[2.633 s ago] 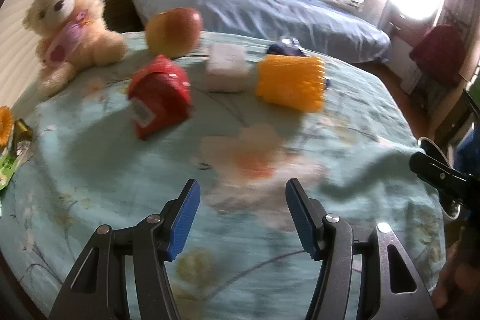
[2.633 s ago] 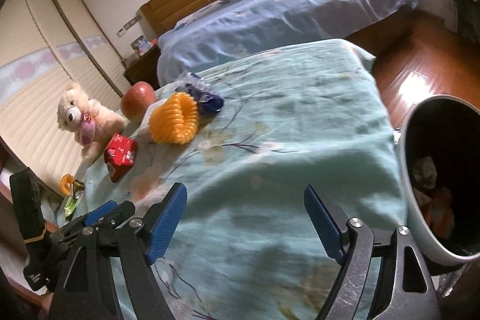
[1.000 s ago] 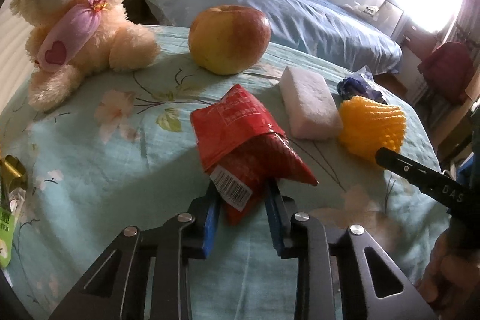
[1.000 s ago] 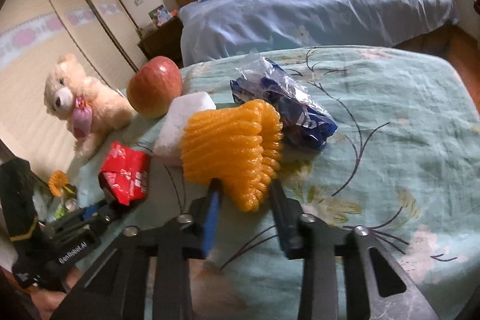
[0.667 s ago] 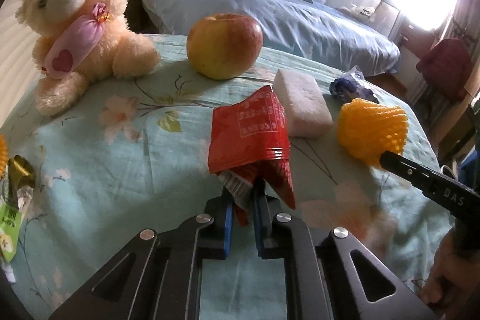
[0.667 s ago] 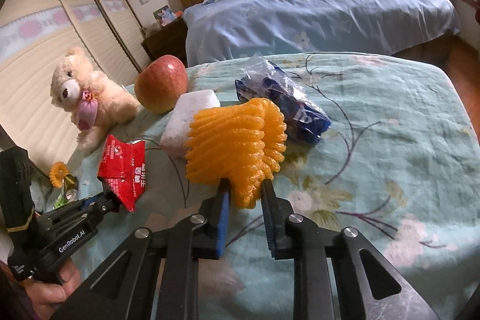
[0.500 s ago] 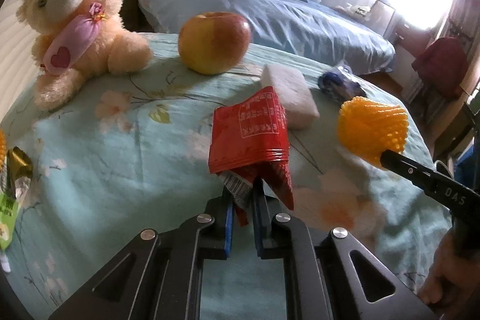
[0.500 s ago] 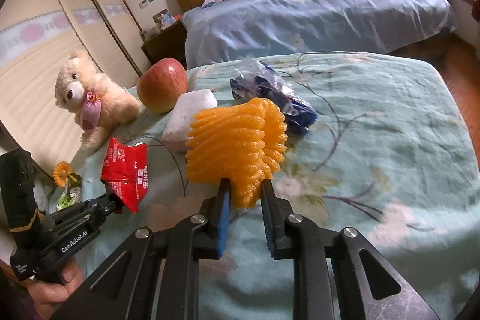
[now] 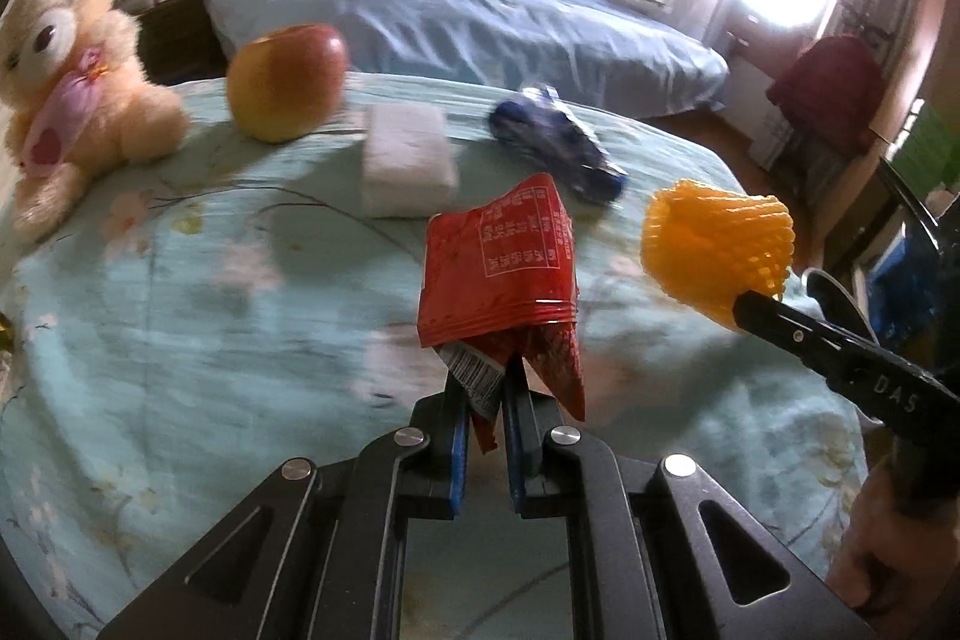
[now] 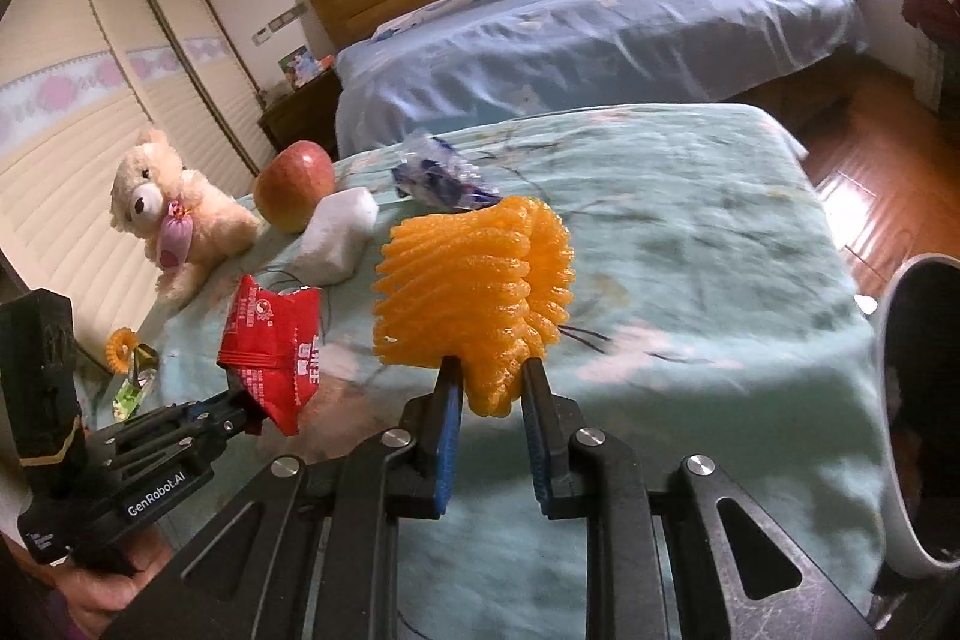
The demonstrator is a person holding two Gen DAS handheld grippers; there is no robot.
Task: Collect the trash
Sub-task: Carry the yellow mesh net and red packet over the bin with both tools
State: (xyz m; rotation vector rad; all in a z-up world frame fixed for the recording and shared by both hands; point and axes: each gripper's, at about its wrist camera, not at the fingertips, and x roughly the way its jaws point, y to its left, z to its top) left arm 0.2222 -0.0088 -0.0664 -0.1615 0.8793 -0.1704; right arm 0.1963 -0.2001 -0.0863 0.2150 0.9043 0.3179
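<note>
We have both pieces of trash in hand. The left gripper point(image 9: 483, 403) is clenched on the lower corner of the red snack wrapper point(image 9: 501, 274), and the right gripper point(image 10: 489, 394) is pinched on the bottom of the orange foam fruit net point(image 10: 471, 298); both hang clear of the floral bedspread point(image 10: 690, 232).

The step in hand looks like the carry to the trash bin point(image 10: 900, 400), which stands just off the bedspread's edge, to the right of the foam net in the right wrist view. To do it well, we should keep both grips tight, since the wrapper is held by only 1 thin corner and could slip. We would bring each piece fully over the bin's rim before letting go, and hold the 2 grippers apart so they do not knock together at the opening.

1 second ago both pieces lay on the bedspread with the jaws wider around them. Since then the jaws have closed, and both pieces are lifted and drawn toward us. The apple point(image 9: 288, 82), white sponge point(image 9: 408, 166) and teddy bear point(image 9: 72, 112) sit where they did. The blue wrapper point(image 9: 558, 148) beyond the sponge remains to be collected, though blur leaves its outline unclear.
</note>
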